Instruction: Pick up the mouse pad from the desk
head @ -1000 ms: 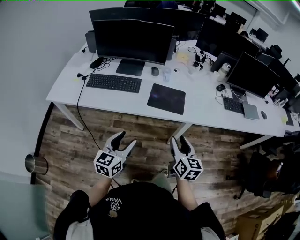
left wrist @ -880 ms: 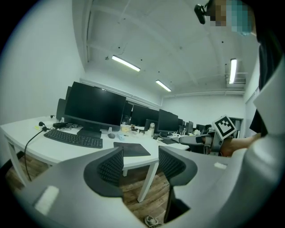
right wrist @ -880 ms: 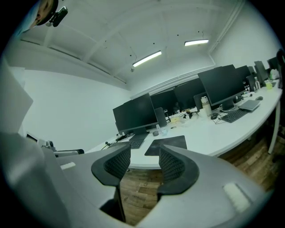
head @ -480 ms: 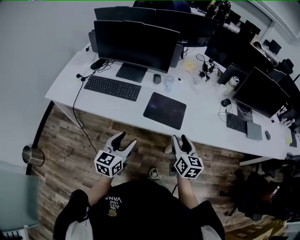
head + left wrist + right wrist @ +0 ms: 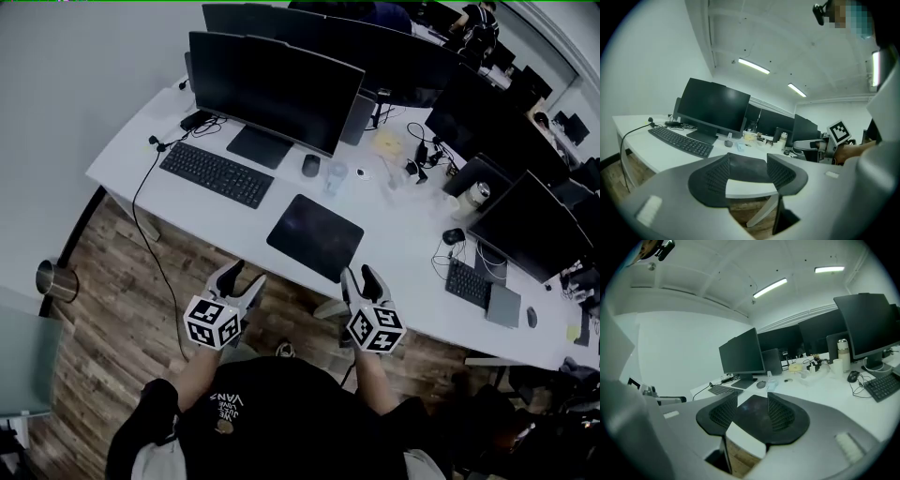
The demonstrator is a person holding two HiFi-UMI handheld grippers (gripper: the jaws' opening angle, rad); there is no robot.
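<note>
The dark rectangular mouse pad (image 5: 314, 236) lies flat near the front edge of the white desk (image 5: 187, 220), to the right of the black keyboard (image 5: 217, 173). Both grippers hang over the wood floor just short of that edge. My left gripper (image 5: 242, 276) is open and empty, below and left of the pad. My right gripper (image 5: 362, 275) is open and empty too, just off the pad's near right corner. In the left gripper view the pad (image 5: 749, 165) shows between the open jaws of the gripper (image 5: 748, 158). In the right gripper view the pad (image 5: 751, 412) lies ahead of the gripper (image 5: 752, 395).
A wide monitor (image 5: 272, 84) stands behind the keyboard, with a mouse (image 5: 310, 165) and a small clear cup (image 5: 337, 174) beside its foot. A cable (image 5: 150, 246) hangs off the desk's front. Further right are more monitors and a second keyboard (image 5: 466, 282). A metal bin (image 5: 56, 279) stands on the floor.
The desk has drawn closer in the head view. Both grippers have moved forward to the desk's front edge, near the mouse pad. Their jaws stay equally wide.
</note>
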